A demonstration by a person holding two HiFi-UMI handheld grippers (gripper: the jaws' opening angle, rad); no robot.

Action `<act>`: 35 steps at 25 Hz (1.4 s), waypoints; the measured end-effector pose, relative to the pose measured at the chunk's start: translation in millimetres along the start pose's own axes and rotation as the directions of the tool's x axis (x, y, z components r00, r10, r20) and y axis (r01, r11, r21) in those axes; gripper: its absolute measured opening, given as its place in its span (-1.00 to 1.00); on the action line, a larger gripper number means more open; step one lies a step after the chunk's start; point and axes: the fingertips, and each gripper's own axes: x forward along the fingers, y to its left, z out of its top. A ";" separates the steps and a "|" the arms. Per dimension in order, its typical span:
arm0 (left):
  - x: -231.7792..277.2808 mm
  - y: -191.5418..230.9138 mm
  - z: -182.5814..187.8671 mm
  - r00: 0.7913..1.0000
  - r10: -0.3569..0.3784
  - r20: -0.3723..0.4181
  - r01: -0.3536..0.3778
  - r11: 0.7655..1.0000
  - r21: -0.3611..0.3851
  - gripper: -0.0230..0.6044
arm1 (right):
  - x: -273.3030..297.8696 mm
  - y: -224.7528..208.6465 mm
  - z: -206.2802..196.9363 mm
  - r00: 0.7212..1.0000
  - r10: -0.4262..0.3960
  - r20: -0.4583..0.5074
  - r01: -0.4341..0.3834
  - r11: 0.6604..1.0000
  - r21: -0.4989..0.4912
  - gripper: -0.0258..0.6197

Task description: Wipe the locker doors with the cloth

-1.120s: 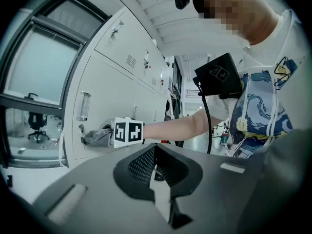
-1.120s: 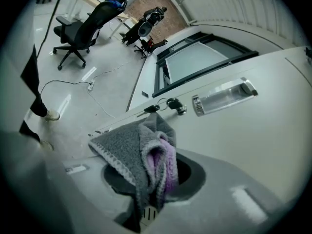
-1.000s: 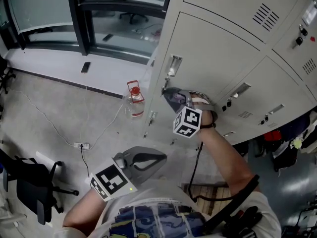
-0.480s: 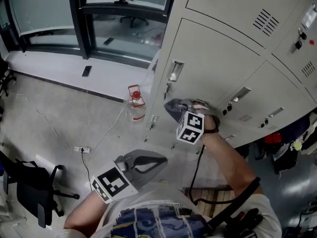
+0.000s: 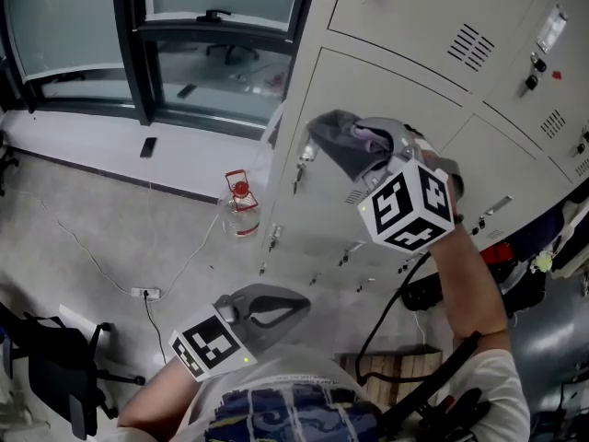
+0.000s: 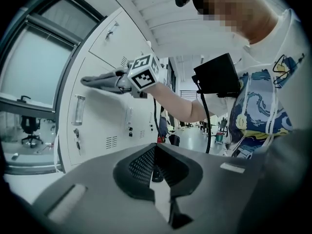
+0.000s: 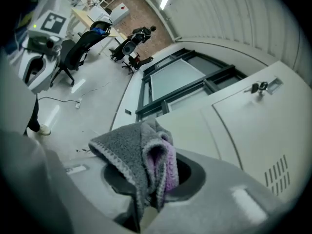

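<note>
1. Cloth (image 7: 141,160): grey, nubby terry with a lilac inner face and a stitched hem. It is folded into a soft bunch and clamped between the closed jaws of the right gripper (image 7: 146,199).
2. The bunch is raised to the upper left part of a locker door (image 5: 405,90). The door is smooth, pale painted metal with louvred vents and small key locks. Whether the fabric touches it cannot be told.
3. The left gripper (image 6: 158,179) is matt grey plastic. It hangs low near the person's shirt, with its jaws pressed together on nothing.
4. Below on the speckled floor are a clear bottle (image 5: 241,212) with a red cap beside the lockers, a thin cable (image 5: 92,228), and a black chair (image 5: 55,366).
</note>
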 end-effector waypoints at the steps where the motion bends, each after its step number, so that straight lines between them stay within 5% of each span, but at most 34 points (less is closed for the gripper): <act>1: -0.8 -0.8 0.0 1.000 -0.002 0.000 0.002 1.000 0.000 -0.92 | -3.6 -13.9 5.8 1.000 -0.027 0.007 0.027 1.000 0.000 -0.65; 12: -13.5 1.6 -1.9 1.000 0.018 0.000 -0.018 1.000 -0.005 -0.92 | 0.0 -93.7 29.1 0.960 -0.278 -0.032 0.272 0.955 -0.115 -0.65; 31: -21.9 7.0 -12.4 0.999 0.038 -0.013 -0.038 0.999 -0.035 -0.92 | 64.5 20.1 -8.2 0.994 -0.051 -0.096 0.041 0.994 -0.098 -0.65; 35: -23.1 8.1 -14.0 0.999 0.038 -0.016 -0.039 0.998 -0.040 -0.92 | 68.2 29.0 -11.4 0.994 -0.050 -0.094 0.042 0.995 -0.088 -0.65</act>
